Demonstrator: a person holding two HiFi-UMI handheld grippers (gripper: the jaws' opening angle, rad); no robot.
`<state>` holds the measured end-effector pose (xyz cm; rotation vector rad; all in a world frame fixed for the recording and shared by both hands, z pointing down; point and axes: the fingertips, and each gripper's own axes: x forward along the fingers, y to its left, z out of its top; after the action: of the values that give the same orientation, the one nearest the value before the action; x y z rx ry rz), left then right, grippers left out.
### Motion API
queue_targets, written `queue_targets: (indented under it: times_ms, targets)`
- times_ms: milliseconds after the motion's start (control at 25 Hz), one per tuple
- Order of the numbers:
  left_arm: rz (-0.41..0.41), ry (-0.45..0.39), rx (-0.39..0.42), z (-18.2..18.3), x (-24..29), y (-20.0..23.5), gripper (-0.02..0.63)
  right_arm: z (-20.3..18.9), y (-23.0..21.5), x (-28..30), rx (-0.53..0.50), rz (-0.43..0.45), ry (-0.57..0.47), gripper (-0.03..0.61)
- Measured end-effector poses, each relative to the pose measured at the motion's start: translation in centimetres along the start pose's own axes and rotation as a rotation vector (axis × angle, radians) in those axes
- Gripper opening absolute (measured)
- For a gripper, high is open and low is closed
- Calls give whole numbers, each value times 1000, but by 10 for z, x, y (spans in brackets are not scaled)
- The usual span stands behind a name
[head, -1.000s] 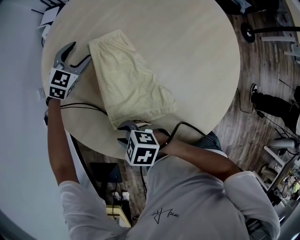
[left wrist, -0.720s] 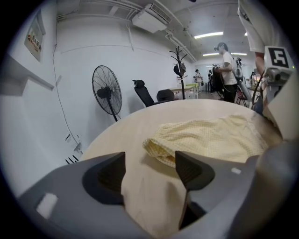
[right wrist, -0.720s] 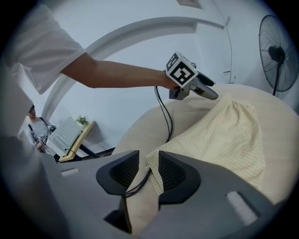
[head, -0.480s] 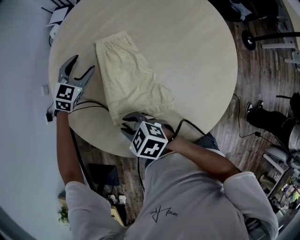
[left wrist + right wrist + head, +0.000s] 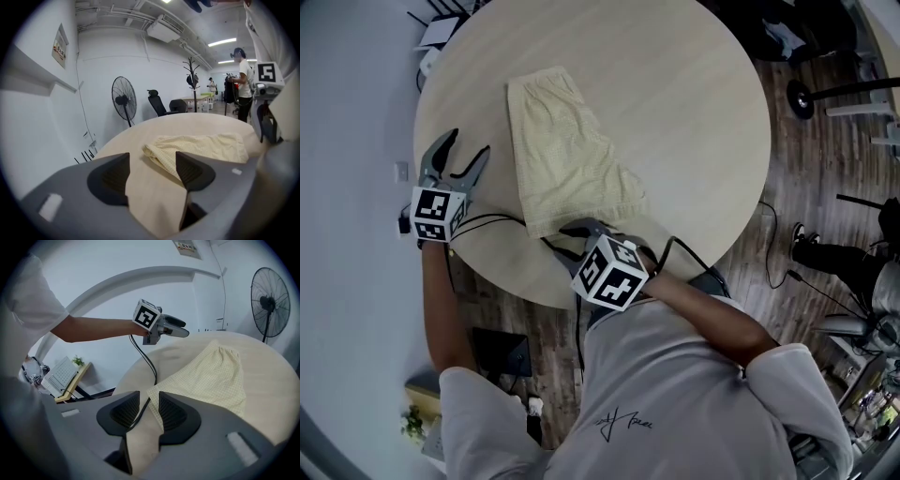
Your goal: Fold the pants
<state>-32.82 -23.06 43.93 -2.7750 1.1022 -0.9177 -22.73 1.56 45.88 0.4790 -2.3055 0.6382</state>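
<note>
A round pale desk is seen filling the upper middle of the head view. Pale yellow pants are laid flat on it, left of centre. The left tool is held at the desk's left edge, beside the pants, its jaws spread wide around nothing. The right tool is held at the pants' lower corner, its jaws narrowly parted and no cloth pinched.

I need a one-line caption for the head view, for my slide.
Yellow pants lie on a round table, open left tongs beside them, right tongs at the near edge.
</note>
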Motion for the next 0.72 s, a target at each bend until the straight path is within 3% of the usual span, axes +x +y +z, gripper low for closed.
queue_targets:
  times_ms: [480,720]
  targets:
    - [60,-58,-84,16,-73,-59,357,-14,2,-43,7,-69,-55,118]
    - [112,-95,-139,19,-96,-86,319,-15,2,-61,16,-105,-99,118]
